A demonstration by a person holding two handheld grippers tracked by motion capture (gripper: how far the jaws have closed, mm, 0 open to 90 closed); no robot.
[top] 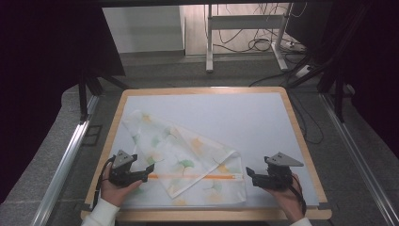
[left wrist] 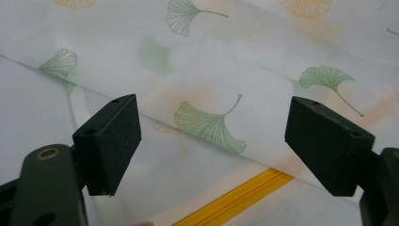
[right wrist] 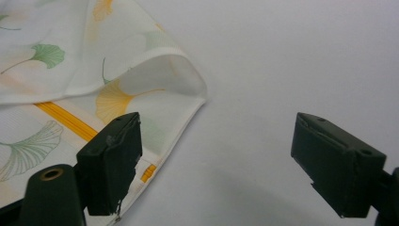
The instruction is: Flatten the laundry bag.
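Note:
A white mesh bag (top: 183,157) printed with green and orange ginkgo leaves lies folded on the pale mat, its orange zipper (top: 193,177) running along the near side. My left gripper (top: 145,175) sits at the bag's left end, open, jaws spread over the cloth (left wrist: 207,94) and the zipper (left wrist: 235,200), touching neither. My right gripper (top: 249,173) rests just right of the bag's right corner, open and holding nothing. In the right gripper view the bag's corner (right wrist: 141,103) and zipper end (right wrist: 148,172) lie by the left jaw, and bare mat lies between the jaws.
A pale mat (top: 244,117) covers the wooden table (top: 301,136), bare at the back and right. Beyond the far edge stand a white desk frame (top: 244,28) and floor cables (top: 263,44). Metal rails (top: 66,160) run along both sides.

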